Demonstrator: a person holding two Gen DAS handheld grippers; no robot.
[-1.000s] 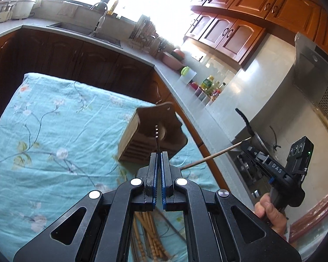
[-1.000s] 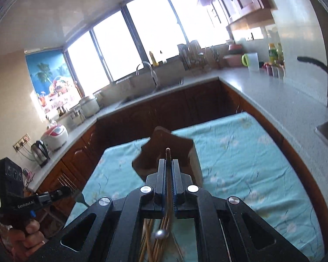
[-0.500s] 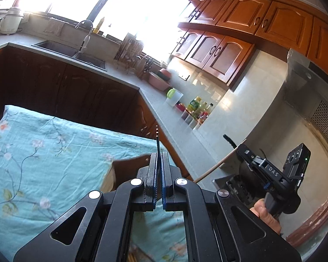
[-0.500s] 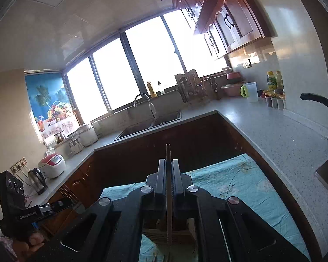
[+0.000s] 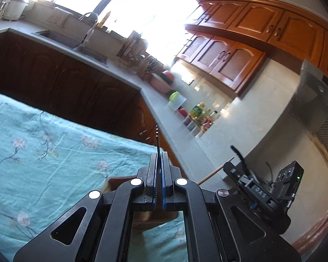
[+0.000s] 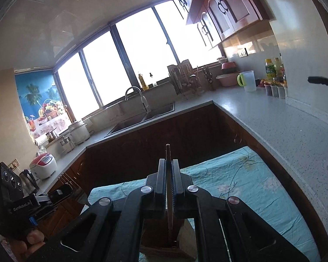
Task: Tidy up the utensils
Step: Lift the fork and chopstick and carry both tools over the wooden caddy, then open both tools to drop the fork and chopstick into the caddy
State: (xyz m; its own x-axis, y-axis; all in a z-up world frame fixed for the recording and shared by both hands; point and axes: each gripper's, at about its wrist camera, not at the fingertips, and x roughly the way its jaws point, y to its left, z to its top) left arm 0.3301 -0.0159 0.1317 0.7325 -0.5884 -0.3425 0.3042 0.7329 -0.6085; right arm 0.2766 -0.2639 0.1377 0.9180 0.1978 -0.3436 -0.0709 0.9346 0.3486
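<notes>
Above the wooden utensil holder (image 6: 161, 243), which is standing on the floral teal tablecloth (image 6: 247, 187), both tools are gripping slender utensils. Over the holder's left side, the left gripper (image 5: 157, 163) is clamping its jaws together on a thin dark chopstick (image 5: 157, 138), whose banded tip is sticking out past the fingertips. Directly over the holder, the right gripper (image 6: 169, 170) is pinching a wooden chopstick (image 6: 168, 152), the stick running down between the jaws toward the holder's opening; whether its lower end is touching the holder is hard to tell. Beyond the holder, the grey countertop (image 6: 273, 120) is wrapping around the tablecloth.
</notes>
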